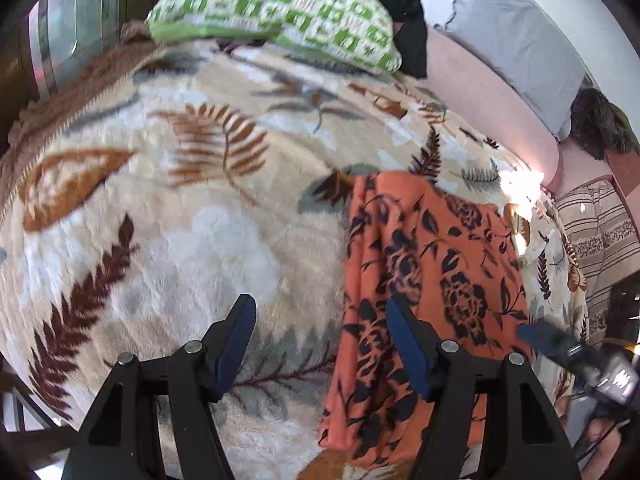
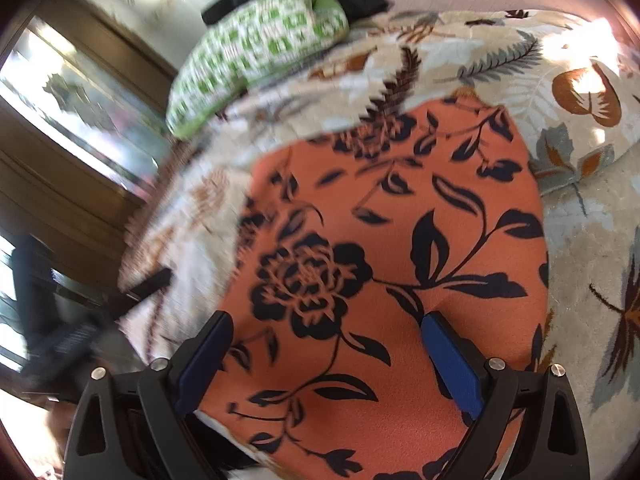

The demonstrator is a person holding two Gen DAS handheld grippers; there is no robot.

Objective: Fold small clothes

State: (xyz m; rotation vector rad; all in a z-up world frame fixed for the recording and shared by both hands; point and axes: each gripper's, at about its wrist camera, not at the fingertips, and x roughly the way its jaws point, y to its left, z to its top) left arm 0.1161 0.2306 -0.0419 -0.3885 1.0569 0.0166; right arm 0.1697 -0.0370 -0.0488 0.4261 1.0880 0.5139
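Note:
An orange garment with a dark floral print (image 1: 432,264) lies folded into a long strip on the leaf-patterned blanket (image 1: 192,216). My left gripper (image 1: 320,312) is open, its right finger over the garment's left edge, its left finger over the blanket. The right gripper (image 1: 560,344) shows at the garment's right edge. In the right wrist view the garment (image 2: 392,240) fills the middle, and my right gripper (image 2: 326,324) is open just above it, holding nothing. The left gripper (image 2: 132,292) appears blurred at the left.
A green and white pillow (image 1: 280,12) and a black cloth (image 1: 400,8) lie at the bed's far end. A grey cushion (image 1: 516,36) leans on the pink wall. A wooden cabinet (image 2: 80,140) stands beside the bed. A striped cloth (image 1: 600,240) hangs at right.

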